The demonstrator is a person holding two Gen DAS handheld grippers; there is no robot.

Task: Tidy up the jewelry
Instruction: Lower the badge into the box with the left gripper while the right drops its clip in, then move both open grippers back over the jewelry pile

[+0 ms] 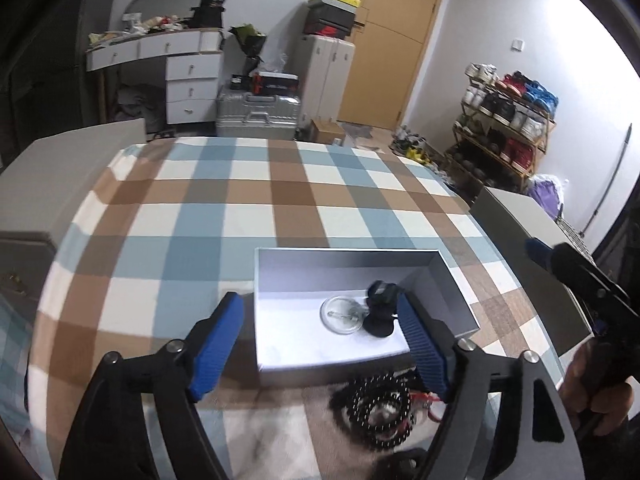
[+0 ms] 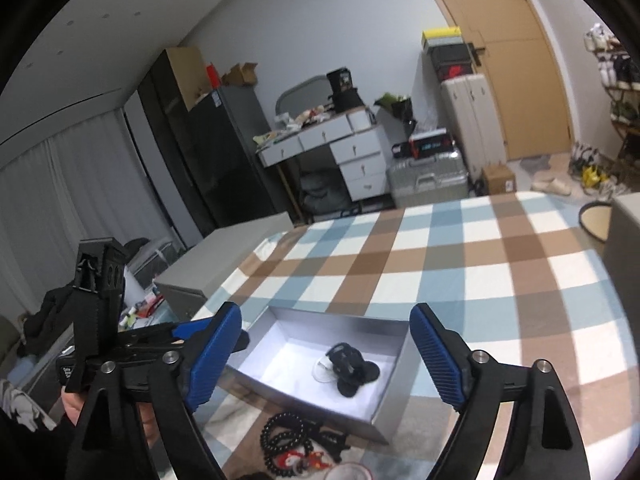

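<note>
An open grey box (image 1: 348, 255) (image 2: 340, 322) with a white floor sits on the checked tablecloth. Inside it lie a clear round case (image 1: 344, 314) (image 2: 322, 370) with a small metal piece in it and a black strap-like item (image 1: 380, 312) (image 2: 352, 368), side by side. A string of black beads (image 1: 376, 408) (image 2: 288, 440) with red bits lies on the cloth in front of the box. My left gripper (image 1: 320, 344) is open above the box's near edge, holding nothing. My right gripper (image 2: 326, 356) is open too, just short of the box and empty.
A grey lid or box (image 1: 528, 232) stands at the table's right side. A grey cabinet (image 1: 60, 168) flanks the left. A round rimmed object (image 2: 596, 220) sits at the far right. A white round thing (image 2: 348, 472) lies by the beads. A hand (image 1: 588, 392) holds the right gripper.
</note>
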